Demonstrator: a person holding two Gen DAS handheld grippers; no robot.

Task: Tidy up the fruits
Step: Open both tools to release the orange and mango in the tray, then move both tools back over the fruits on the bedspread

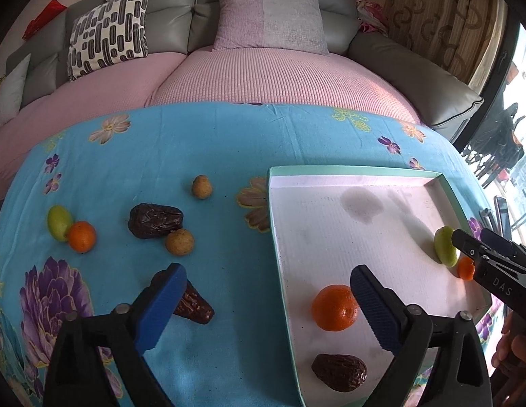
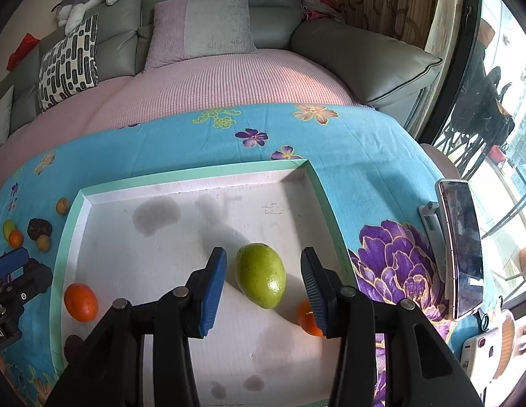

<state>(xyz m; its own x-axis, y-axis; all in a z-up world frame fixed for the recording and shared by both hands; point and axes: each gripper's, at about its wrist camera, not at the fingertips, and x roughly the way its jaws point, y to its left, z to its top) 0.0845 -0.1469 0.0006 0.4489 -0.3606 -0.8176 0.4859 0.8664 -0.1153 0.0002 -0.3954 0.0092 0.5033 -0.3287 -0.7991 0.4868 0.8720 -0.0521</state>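
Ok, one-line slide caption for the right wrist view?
Right gripper open around a green fruit in the tray, two oranges beside it.

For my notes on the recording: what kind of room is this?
Most likely a home living room: a grey sofa with cushions, a curtain by a window, and a table under a flowered cloth.

The left gripper [image 1: 268,286] stood wide open over the tray's rim [image 1: 279,261]. An orange [image 1: 334,308] and a date [image 1: 339,372] lay inside.
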